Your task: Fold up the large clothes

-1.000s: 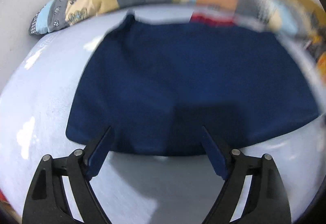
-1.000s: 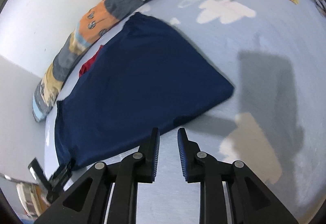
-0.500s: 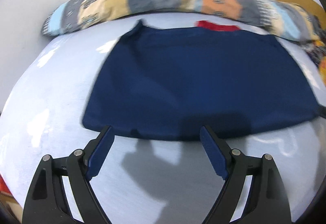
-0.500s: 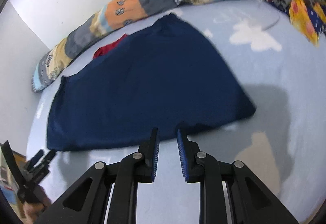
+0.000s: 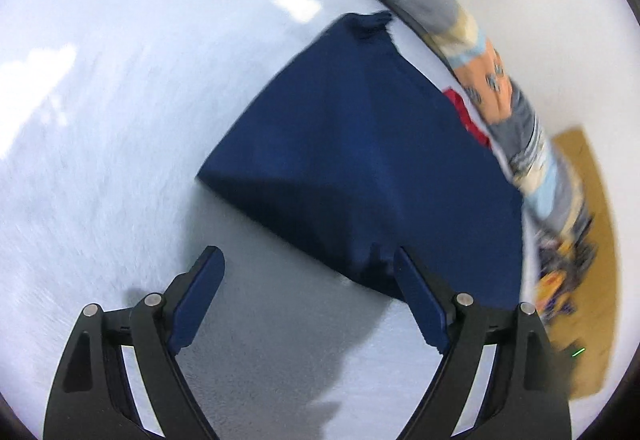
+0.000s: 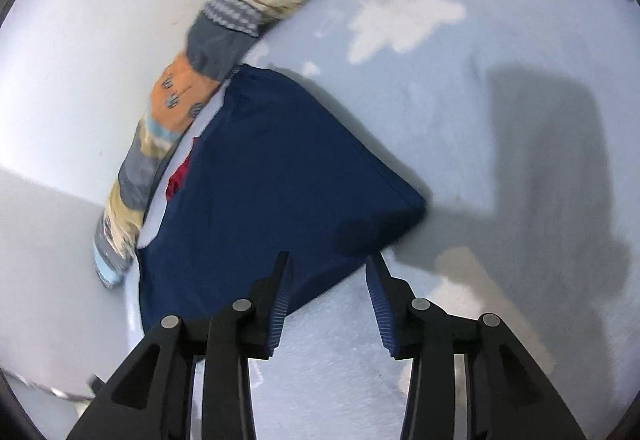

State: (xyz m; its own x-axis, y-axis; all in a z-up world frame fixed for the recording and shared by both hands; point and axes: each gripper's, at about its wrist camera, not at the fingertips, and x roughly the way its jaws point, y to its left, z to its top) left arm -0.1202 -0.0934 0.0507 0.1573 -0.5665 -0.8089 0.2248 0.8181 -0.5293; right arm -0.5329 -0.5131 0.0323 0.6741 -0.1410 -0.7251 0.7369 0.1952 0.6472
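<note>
Navy garment (image 5: 360, 160) lies spread flat on the pale blue bed sheet (image 5: 100, 120), its far edge near a long patchwork bolster (image 6: 192, 96) set against the white wall, a strip of red cloth (image 5: 468, 116) showing between them. We hold our left gripper (image 5: 308, 296) with fingers spread wide at the garment's near edge, and our right gripper (image 6: 328, 300) parted over its near corner; neither grasps any fabric.

Lt-blue bed sheet (image 6: 460, 144) w/ white clouds, navy garment (image 6: 280, 180) flat on it, patchwork bolster (image 6: 192, 96) along edge
</note>
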